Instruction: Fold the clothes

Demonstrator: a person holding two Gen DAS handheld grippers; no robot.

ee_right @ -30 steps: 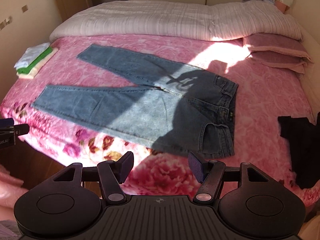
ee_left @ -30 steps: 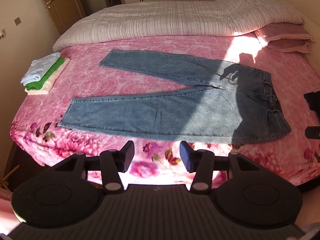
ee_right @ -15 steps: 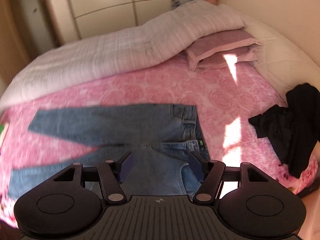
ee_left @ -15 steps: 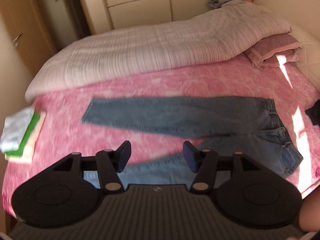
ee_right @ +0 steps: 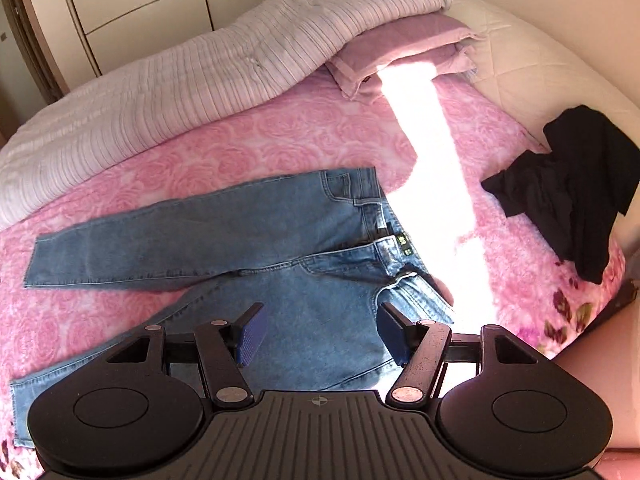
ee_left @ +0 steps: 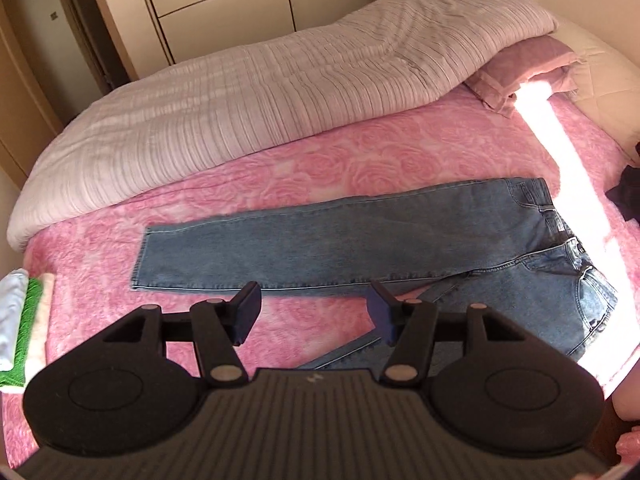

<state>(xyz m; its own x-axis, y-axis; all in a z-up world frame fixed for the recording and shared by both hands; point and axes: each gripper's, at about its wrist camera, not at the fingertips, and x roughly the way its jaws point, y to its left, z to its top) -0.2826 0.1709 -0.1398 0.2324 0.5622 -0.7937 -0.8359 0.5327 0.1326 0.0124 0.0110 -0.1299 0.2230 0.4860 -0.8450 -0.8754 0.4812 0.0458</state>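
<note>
My left tongs (ee_left: 312, 312) and right tongs (ee_right: 318, 332) were both spread and empty, angled down over the near edge of the bed (ee_right: 248, 148). The jeans (ee_right: 256, 232) lay flat just ahead, long axis running crosswise, waistband to the right, hems to the left. My right tongs hung over the seat, nearer the waistband; my left sat nearer the leg hems. A black garment (ee_right: 576, 192) lay well apart to the right.
</note>
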